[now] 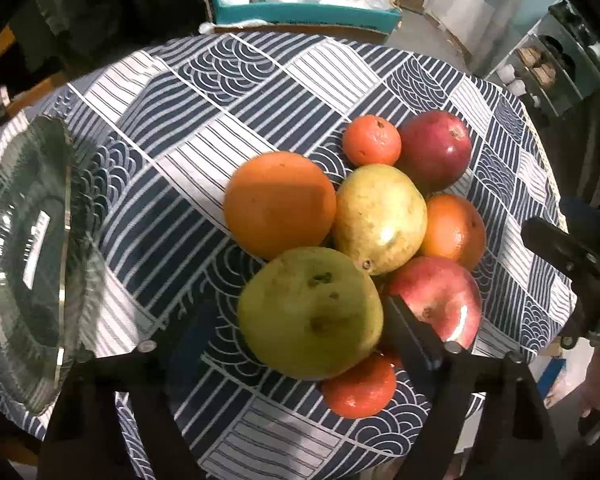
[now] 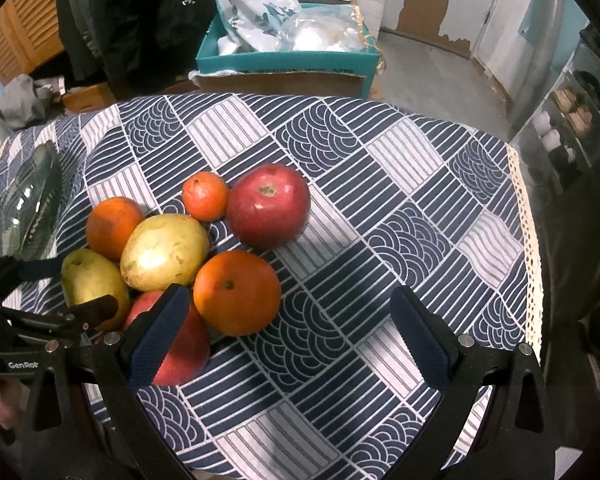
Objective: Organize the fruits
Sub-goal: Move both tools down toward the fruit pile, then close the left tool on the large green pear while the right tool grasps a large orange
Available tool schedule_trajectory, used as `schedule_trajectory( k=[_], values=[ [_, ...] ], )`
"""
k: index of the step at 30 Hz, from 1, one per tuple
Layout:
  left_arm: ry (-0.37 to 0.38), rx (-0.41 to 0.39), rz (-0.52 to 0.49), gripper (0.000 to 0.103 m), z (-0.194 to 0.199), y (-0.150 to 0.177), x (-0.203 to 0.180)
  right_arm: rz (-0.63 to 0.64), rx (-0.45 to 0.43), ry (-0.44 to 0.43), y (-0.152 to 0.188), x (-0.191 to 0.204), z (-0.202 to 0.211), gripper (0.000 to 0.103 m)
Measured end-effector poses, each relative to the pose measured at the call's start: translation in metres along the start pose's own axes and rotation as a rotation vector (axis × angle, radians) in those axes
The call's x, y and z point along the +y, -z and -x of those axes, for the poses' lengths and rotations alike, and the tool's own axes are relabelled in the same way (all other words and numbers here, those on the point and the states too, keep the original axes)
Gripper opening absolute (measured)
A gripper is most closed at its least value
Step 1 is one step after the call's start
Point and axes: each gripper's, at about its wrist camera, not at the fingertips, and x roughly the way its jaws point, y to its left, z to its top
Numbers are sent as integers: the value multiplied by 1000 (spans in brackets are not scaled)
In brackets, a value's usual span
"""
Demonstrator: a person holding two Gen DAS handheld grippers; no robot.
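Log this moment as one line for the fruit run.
left tool: open, straddling green pear | right tool: open, empty, beside near red apple | glass plate: no fruit yet

Home room: patterned tablecloth (image 2: pixel 380 184), shoe rack (image 2: pixel 572 120), teal storage box (image 2: pixel 284 60), louvered wooden doors (image 2: pixel 24 32).

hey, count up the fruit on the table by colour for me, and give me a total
Orange fruits: 4
Yellow-green fruits: 2
Red fruits: 2
Total: 8
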Motion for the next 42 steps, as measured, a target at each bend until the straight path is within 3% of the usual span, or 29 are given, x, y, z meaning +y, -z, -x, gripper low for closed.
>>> schedule_trajectory(
  k=[6,16,27,35,38,40,42],
  values=[
    [51,20,18,74,-6,2,1,-4,18,-28,0,0,-6,99],
    [-24,-16,-20,74,0,5,-1,-4,98,-107,-5,6,-35,99],
    [-53,-62,-6,74,15,0,12,-67,217,-196,-8,4,-70,84],
    [-55,-63,-5,74,14,0,13,-143,272,-253,-7,-1,-86,83],
    [-57,-63,-3,74,15,0,14,-170,284,-285,-7,-2,-89,78],
    [-57,-63,0,74,15,0,14,-182,286,-320,-7,-2,-87,68],
    [-60,-66,-1,74,16,1,14,-155,277,-299,-8,3,-85,68]
  ],
)
